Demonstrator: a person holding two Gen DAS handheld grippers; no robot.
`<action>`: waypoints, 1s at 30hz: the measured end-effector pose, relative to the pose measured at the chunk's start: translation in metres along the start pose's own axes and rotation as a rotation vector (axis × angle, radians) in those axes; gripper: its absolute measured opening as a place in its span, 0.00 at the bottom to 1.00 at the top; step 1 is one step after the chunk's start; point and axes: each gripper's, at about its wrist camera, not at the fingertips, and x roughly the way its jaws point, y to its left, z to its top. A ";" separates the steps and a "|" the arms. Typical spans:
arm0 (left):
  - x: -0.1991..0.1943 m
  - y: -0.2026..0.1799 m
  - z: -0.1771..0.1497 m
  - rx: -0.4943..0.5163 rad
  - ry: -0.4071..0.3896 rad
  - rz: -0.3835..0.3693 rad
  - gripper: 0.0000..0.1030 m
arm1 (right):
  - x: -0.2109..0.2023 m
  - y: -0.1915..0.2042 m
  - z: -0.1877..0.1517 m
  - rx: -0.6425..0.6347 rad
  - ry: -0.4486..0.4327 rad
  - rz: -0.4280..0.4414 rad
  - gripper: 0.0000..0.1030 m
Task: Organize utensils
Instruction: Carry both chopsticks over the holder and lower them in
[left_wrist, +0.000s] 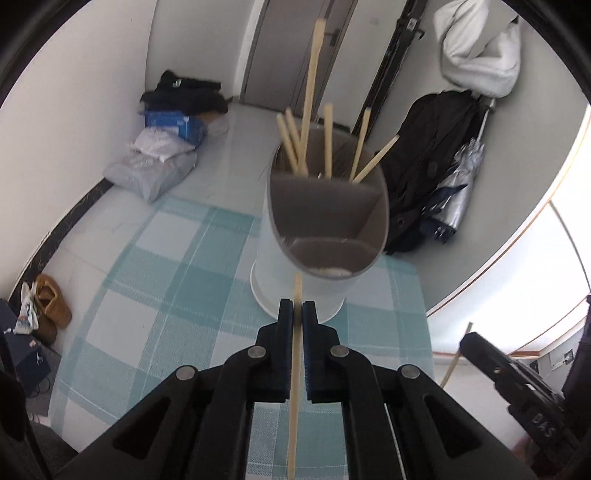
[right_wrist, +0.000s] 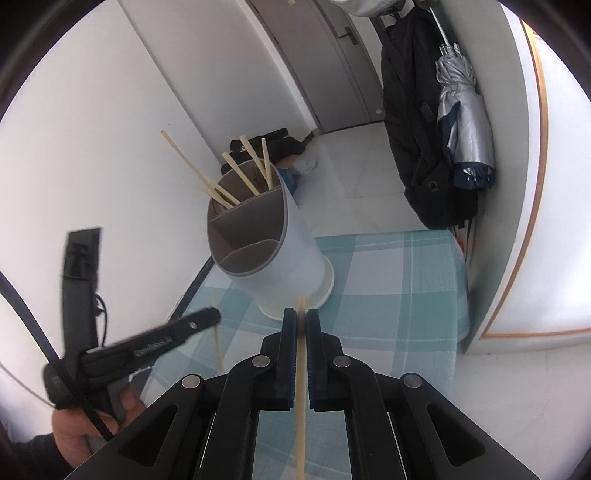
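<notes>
- Pale wooden chopstick (left_wrist: 296, 332) is clamped in the left hand-held gripper (left_wrist: 297, 306), pointing toward the grey divided utensil holder (left_wrist: 325, 221) for insertion.
- The right hand-held gripper (right_wrist: 301, 315) likewise pinches a second chopstick (right_wrist: 301, 354).
- The holder stands on the checked tabletop (left_wrist: 166, 266), other chopsticks (left_wrist: 310, 110) in its far compartment.

A black jacket (right_wrist: 413, 122) and folded umbrella (right_wrist: 461, 125) hang beside the door (right_wrist: 317, 62).

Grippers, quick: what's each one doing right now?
Left gripper: shut on a chopstick.
Right gripper: shut on another chopstick.
</notes>
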 end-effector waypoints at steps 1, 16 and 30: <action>-0.007 -0.003 -0.001 0.013 -0.027 -0.020 0.02 | -0.001 0.003 0.000 -0.004 -0.009 -0.003 0.04; -0.020 -0.018 0.016 0.037 -0.103 -0.100 0.01 | -0.012 0.025 -0.003 0.001 -0.108 -0.065 0.04; -0.054 -0.028 0.091 0.004 -0.224 -0.192 0.01 | -0.023 0.036 0.030 -0.032 -0.202 -0.052 0.04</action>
